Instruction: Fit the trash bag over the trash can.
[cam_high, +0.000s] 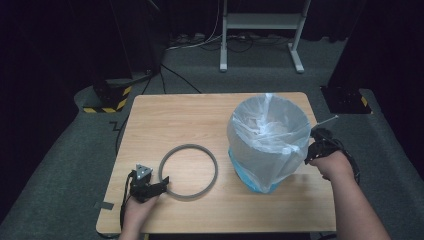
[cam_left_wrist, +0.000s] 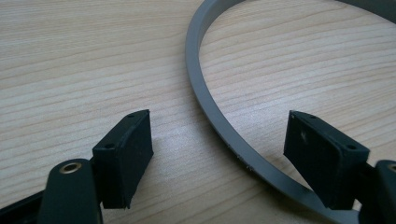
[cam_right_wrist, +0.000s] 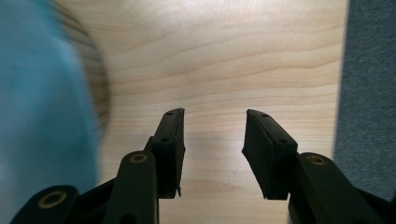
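Observation:
A grey ring (cam_high: 188, 171) lies flat on the wooden table (cam_high: 200, 120). My left gripper (cam_high: 161, 184) is open at the ring's near left edge; in the left gripper view the ring's band (cam_left_wrist: 219, 116) runs between the two spread jaws of that gripper (cam_left_wrist: 224, 140) without being pinched. A blue bin lined with a clear plastic bag (cam_high: 267, 142) stands to the right of the ring. My right gripper (cam_high: 314, 147) is beside the bin's right side, open with nothing between its jaws (cam_right_wrist: 212, 135), over bare table. The bin's blue wall (cam_right_wrist: 42, 116) is blurred at the left of that view.
The table's right edge (cam_right_wrist: 343, 93) and the grey carpet beyond it lie close to my right gripper. A white metal stand (cam_high: 260, 30) and cables sit on the floor behind the table. A black-and-yellow striped base (cam_high: 107, 102) is at the back left.

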